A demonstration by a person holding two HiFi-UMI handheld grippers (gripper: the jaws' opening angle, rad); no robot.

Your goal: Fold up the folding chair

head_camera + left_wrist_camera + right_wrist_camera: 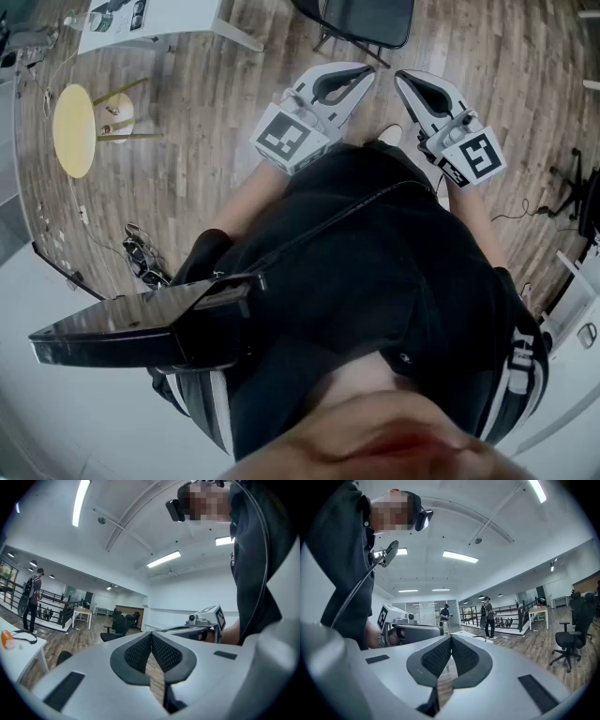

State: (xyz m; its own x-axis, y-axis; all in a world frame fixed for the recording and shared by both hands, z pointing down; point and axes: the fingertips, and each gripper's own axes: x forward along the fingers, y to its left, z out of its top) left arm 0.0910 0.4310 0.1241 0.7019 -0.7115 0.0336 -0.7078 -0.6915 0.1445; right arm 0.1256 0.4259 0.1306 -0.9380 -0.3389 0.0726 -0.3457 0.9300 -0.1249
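Observation:
A black chair (366, 19), seat and thin legs only partly in frame, stands on the wood floor at the top of the head view. Both grippers are held level in front of the person's body, side by side, tips toward that chair and short of it. My left gripper (367, 72) is shut, its dark pads (140, 651) meeting with nothing between them. My right gripper (401, 77) is likewise shut and empty, pads (461, 656) pressed together. Each gripper view shows the other gripper beside it: the right one (206, 618) and the left one (401, 629).
A round yellow stool (75, 129) and a white table (141, 23) stand at the left. Cables (141, 253) lie on the floor. Black office chairs (119, 623) (572, 637), a railing and standing people (488, 616) (32, 599) are farther off.

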